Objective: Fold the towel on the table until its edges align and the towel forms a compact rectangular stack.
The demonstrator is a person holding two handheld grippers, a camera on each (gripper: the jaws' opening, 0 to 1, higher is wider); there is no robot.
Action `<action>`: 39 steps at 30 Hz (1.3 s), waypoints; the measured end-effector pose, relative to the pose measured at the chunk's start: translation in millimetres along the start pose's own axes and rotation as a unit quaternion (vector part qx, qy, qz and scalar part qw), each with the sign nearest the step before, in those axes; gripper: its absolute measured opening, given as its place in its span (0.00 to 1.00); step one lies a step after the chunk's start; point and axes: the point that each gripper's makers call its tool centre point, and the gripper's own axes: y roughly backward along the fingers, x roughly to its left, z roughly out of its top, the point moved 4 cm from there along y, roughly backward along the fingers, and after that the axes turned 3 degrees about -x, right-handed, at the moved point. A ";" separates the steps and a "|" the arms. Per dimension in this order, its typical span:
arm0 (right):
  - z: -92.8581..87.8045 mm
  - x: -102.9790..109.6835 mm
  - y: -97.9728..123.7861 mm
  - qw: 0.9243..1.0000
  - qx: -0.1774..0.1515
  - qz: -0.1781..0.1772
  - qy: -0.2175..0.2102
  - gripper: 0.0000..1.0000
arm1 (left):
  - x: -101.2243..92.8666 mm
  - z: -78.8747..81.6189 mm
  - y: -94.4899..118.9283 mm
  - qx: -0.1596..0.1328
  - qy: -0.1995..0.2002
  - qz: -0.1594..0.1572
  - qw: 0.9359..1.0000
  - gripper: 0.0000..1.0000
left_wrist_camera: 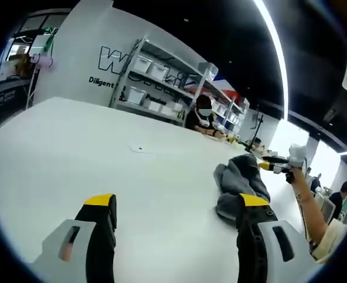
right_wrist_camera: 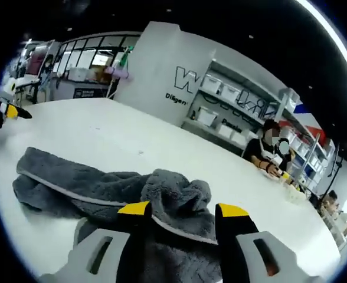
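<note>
A grey towel (left_wrist_camera: 239, 180) lies crumpled in a heap on the white table (left_wrist_camera: 73, 147). In the left gripper view my left gripper (left_wrist_camera: 176, 200) is open over bare table, with the towel just beyond its right jaw. My right gripper (left_wrist_camera: 274, 167) comes in past the towel, held by a person's arm. In the right gripper view the towel (right_wrist_camera: 102, 186) spreads out bunched, its pale hem running under the jaws. There my right gripper (right_wrist_camera: 183, 209) is open just above the towel's folds, and my left gripper (right_wrist_camera: 7, 110) is at the far left edge.
A small flat mark (left_wrist_camera: 138, 148) sits mid-table. Metal shelves with bins (left_wrist_camera: 161, 82) line the wall behind the table. A seated person (left_wrist_camera: 202, 117) is at the table's far side. Bare table stretches left of the towel.
</note>
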 end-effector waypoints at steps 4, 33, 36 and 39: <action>7.0 13.8 7.9 1.000 -0.011 0.018 0.009 0.52 | 5.7 2.8 -2.6 0.002 0.002 0.001 1.000 0.81; -12.4 98.9 27.3 0.980 -0.035 0.188 -0.063 0.87 | -14.7 -1.6 -2.5 0.017 -0.030 -0.019 0.999 0.81; -10.3 106.1 30.3 0.978 -0.040 0.194 -0.063 0.92 | -24.6 -7.2 0.4 0.017 -0.036 -0.021 0.999 0.82; -8.1 106.4 29.2 0.977 -0.042 0.197 -0.064 0.96 | -24.2 -5.1 -0.9 0.018 -0.040 -0.025 0.999 0.82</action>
